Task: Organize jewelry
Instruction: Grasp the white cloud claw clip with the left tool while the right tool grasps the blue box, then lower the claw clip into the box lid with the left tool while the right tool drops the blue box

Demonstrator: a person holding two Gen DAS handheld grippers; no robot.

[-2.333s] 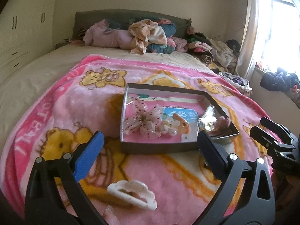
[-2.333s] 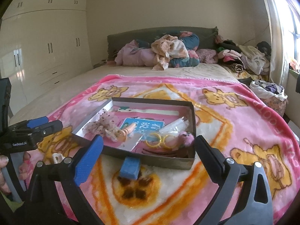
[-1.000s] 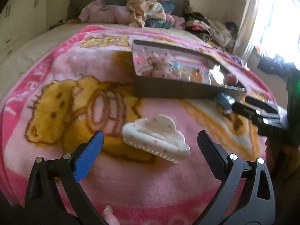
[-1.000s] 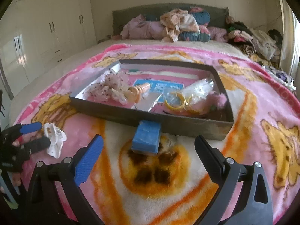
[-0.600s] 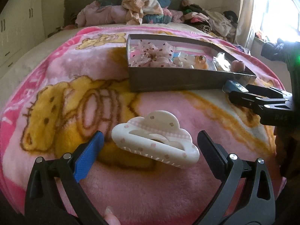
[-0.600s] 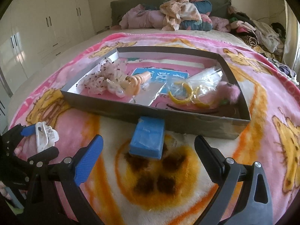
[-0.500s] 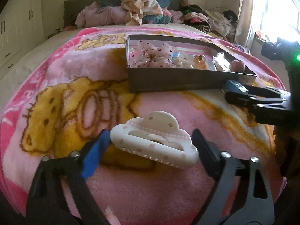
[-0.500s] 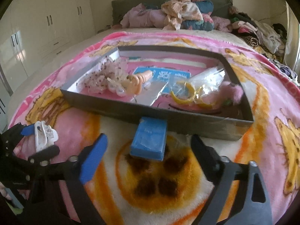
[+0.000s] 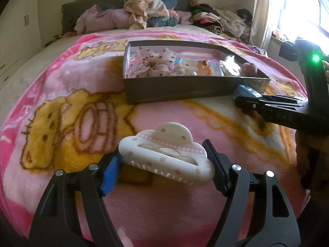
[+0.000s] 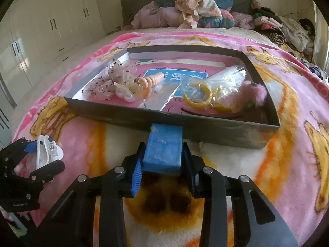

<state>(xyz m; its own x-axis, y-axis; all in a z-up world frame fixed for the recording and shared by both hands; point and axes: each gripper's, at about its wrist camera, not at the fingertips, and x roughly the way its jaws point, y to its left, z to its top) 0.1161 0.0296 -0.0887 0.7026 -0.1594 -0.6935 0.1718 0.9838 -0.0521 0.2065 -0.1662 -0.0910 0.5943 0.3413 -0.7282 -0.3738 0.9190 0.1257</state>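
My left gripper (image 9: 163,160) is shut on a white cloud-shaped hair claw (image 9: 166,154) with pink dots, just above the pink blanket; both also show at the left of the right wrist view (image 10: 44,153). My right gripper (image 10: 162,158) is shut on a small blue box (image 10: 163,151) right in front of the near wall of a shallow grey tray (image 10: 205,125). The tray (image 9: 174,88) holds a lacy bow (image 10: 111,80), an orange spiral clip (image 10: 150,83), yellow hoops in a clear bag (image 10: 203,96) and a pink pompom (image 10: 256,93).
The tray lies on a pink cartoon-bear blanket (image 9: 67,119) spread over a bed. Piled clothes (image 10: 195,12) lie at the headboard and along the right side. White wardrobes (image 10: 41,24) stand at the left. A bright window (image 9: 298,10) is at the right.
Both grippers have closed: the left onto the white hair claw, the right onto the blue box. Both moved slightly forward onto their objects.
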